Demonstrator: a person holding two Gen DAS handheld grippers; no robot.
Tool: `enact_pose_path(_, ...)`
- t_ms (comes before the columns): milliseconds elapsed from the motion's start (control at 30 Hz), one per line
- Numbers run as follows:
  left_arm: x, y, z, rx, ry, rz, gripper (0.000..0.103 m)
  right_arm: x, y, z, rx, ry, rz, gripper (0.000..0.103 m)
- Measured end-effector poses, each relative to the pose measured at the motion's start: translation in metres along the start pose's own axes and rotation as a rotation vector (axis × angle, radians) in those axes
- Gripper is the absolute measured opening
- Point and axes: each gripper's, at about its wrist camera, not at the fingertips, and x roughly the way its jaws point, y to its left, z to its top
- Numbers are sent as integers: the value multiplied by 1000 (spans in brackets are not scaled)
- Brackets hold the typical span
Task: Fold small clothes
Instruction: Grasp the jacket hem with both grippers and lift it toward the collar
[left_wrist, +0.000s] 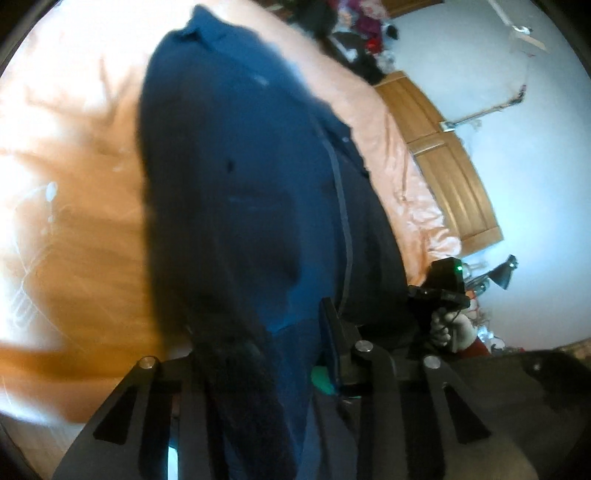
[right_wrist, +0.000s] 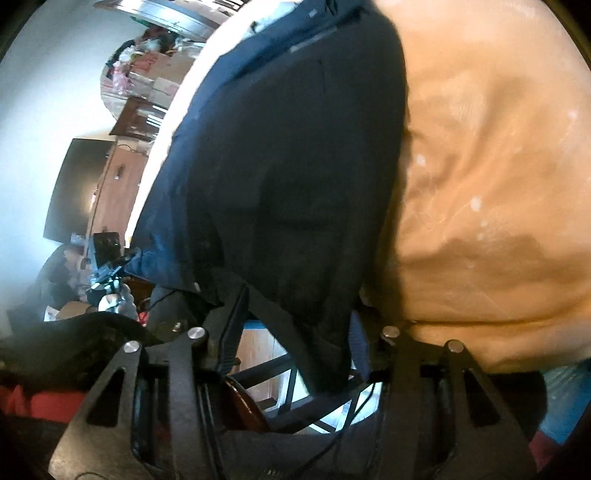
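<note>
While one navy shirt (left_wrist: 240, 192) hangs over one peach bedsheet (left_wrist: 74, 155), your two grippers, left gripper (left_wrist: 258, 354) and right gripper (right_wrist: 295, 332), each pinch its hem.

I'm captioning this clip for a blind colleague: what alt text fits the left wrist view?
A dark blue collared shirt hangs from the left hand-held gripper, draping toward a peach bedsheet. At right, a hand holds the right hand-held gripper at the shirt's other edge, with wooden cabinet doors behind.

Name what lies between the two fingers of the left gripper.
Dark blue shirt fabric fills the gap of the left gripper; the left wrist view shows it hanging over the orange bedsheet.
</note>
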Motion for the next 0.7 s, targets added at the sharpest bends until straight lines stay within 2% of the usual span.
enact_pose_path(133, 10, 18, -3, -54, 11, 9, 24, 29, -7, -1, 4, 59, -74, 59)
enact_pose_path(200, 17, 19, -5, -71, 20, 3, 17, 35, -7, -3, 14, 61, -92, 59)
enact_pose_path(267, 18, 10, -6, -48, 16, -12, 17, 31, -5, -4, 10, 45, -95, 59)
enact_pose_path(300, 19, 6, -5, -37, 18, -4, 17, 31, -5, -4, 10, 37, -98, 59)
enact_pose_path(333, 20, 6, -4, -24, 22, 36, 17, 33, -7, -4, 11, 31, -106, 58)
enact_pose_path(367, 23, 7, -2, -18, 23, 97, 17, 37, -7, -3, 11, 27, -120, 54)
enact_pose_path(400, 28, 13, -1, -34, 30, 102, 15, 36, -8, -4, 9, 17, -139, 47)
enact_pose_path(433, 28, 15, 0, -52, 16, 103, 14, 34, -6, -4, 10, 1, -146, 20)
enact_pose_path(467, 25, 10, 1, -67, -6, 104, 6, 20, 1, -6, 10, -43, -87, 16)
enact_pose_path(500, 20, 3, 1, -65, -29, 81, 4, 7, 10, -7, 4, -88, -42, 14)
enact_pose_path(600, -8, -37, 10, -30, -141, -32, 4, -40, 38, -5, -6, -223, 93, 7)
enact_pose_path(700, -34, -61, 35, -24, -265, -145, 4, -70, 58, 12, -20, -315, 194, 6)
